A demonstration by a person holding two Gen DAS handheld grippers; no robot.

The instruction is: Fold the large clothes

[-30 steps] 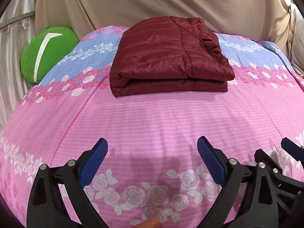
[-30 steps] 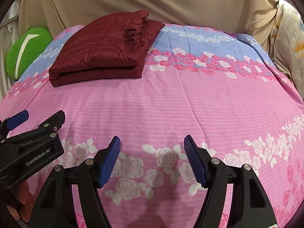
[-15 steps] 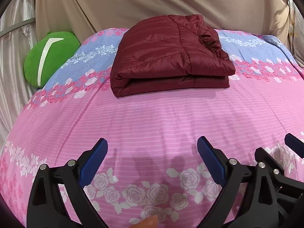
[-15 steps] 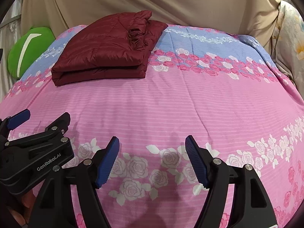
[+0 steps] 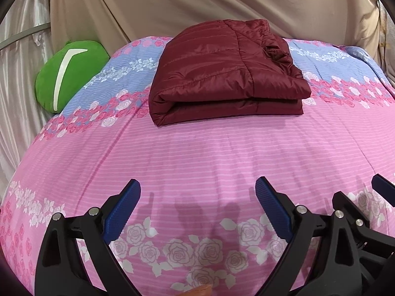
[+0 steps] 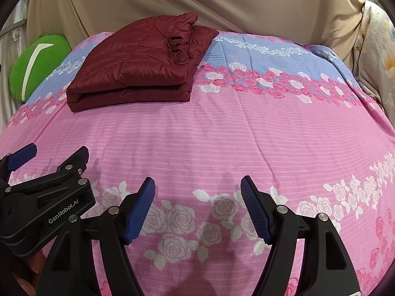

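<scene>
A dark red quilted jacket (image 5: 227,74) lies folded into a flat rectangular stack on the far part of the bed; it also shows in the right wrist view (image 6: 140,64). My left gripper (image 5: 197,197) is open and empty, well short of the jacket, above the pink bedspread (image 5: 197,153). My right gripper (image 6: 197,197) is open and empty too, near the front of the bed, to the right of the left gripper (image 6: 42,172).
A green cushion (image 5: 66,74) with a white stripe sits at the far left edge of the bed. A beige cloth (image 5: 197,5) hangs behind the bed. Pale floral fabric (image 6: 377,49) hangs at the far right.
Both grippers have drawn back and tilted slightly, so the folded jacket sits a little lower in both views. The jacket itself has not moved. Both grippers stay open.
</scene>
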